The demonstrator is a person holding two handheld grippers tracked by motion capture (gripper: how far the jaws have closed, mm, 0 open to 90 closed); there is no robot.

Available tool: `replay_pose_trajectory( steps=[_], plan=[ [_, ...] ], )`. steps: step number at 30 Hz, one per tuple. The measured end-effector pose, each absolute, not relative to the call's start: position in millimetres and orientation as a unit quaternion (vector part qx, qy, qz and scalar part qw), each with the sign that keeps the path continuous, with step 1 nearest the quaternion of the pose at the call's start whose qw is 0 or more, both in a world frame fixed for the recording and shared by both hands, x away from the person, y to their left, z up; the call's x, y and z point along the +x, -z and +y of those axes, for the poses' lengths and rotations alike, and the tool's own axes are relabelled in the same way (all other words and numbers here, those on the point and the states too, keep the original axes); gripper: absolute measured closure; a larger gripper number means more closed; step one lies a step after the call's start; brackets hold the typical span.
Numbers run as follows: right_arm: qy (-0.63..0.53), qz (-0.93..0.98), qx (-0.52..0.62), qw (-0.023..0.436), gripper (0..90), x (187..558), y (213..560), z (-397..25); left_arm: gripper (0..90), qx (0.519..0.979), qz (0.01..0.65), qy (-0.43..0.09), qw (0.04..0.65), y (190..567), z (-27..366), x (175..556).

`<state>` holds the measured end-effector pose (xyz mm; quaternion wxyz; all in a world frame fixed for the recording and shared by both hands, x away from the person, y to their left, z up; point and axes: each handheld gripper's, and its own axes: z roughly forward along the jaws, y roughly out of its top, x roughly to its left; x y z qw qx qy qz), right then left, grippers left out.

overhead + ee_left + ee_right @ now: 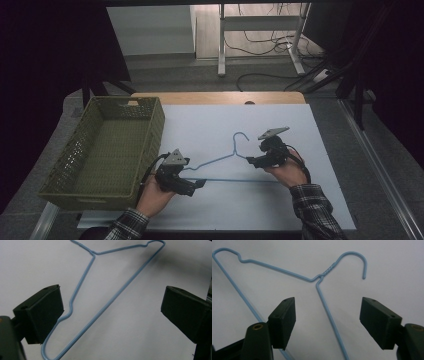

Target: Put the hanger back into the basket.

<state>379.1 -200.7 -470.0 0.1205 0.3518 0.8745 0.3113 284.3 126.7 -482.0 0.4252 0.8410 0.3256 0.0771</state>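
my left tool [199, 184] and right tool [251, 161] both gape wide over the blue wire hanger [220, 161] lying flat on the white surface [210, 125], green basket [150, 145] at left.

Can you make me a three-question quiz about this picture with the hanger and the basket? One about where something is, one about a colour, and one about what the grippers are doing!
1. Where is the green basket?
A. left of the hanger
B. right of the hanger
C. on top of the hanger

2. What colour is the wire hanger?
A. red
B. blue
C. yellow

3. How are the left gripper and right gripper?
A. both open
B. both shut
C. one shut

Answers: 1 A, it sits at the table's left edge. 2 B, the wire looks light blue. 3 A, each pair of jaws stands wide apart over the wire.
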Motion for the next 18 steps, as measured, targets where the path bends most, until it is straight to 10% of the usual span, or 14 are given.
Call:
replay_pose_trajectory(
  steps=[18],
  plan=[
    [-0.283, 0.906, 0.298, 0.102, 60.8, 407.8, 492.2, -184.1, 4.6, 0.847, 0.322, -0.082, 0.416, 485.8, 127.2, 285.9]
  ],
)
